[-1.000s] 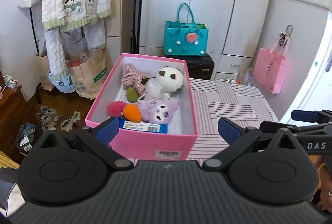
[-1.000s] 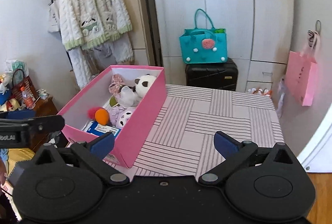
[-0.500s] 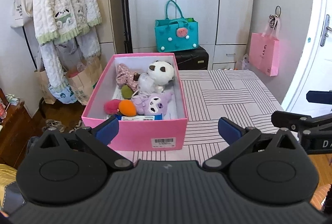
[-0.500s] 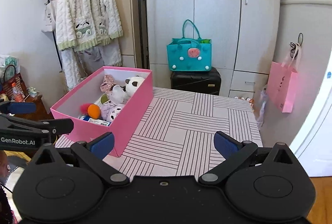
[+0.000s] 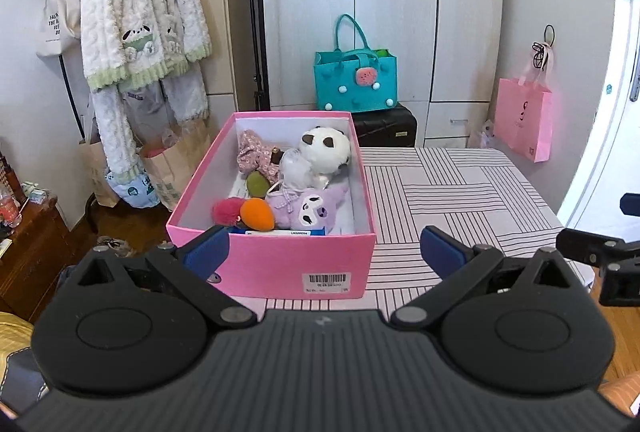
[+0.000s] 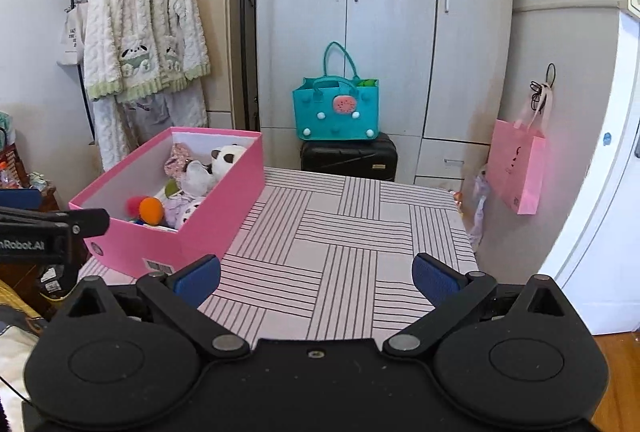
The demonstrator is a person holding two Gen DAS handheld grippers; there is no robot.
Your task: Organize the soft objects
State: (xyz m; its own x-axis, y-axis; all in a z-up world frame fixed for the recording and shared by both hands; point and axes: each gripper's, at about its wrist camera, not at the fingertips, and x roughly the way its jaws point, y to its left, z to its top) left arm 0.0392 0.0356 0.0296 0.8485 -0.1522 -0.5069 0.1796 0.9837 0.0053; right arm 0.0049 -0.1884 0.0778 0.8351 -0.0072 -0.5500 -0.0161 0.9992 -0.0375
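Note:
A pink box [image 5: 276, 264] stands on the left part of the striped table [image 5: 460, 192]. It holds several soft toys: a white panda plush [image 5: 324, 152], a purple plush [image 5: 310, 206], an orange ball [image 5: 258, 215], a red pom-pom [image 5: 225, 211] and a floral scrunchie [image 5: 256, 156]. My left gripper [image 5: 322, 254] is open and empty, in front of the box's near wall. My right gripper [image 6: 316, 278] is open and empty over the table's near edge, to the right of the box [image 6: 216, 204].
A teal bag [image 6: 336, 110] sits on a black suitcase [image 6: 348, 160] before the wardrobe. A pink paper bag [image 6: 518, 172] hangs at the right. A fluffy cardigan [image 5: 140, 4] hangs on a rack at the left. A wooden cabinet [image 5: 28, 244] stands at the left.
Both grippers have pulled back and risen away from the box, so the box and table look smaller and farther. Both stay open and empty. The toys have not moved.

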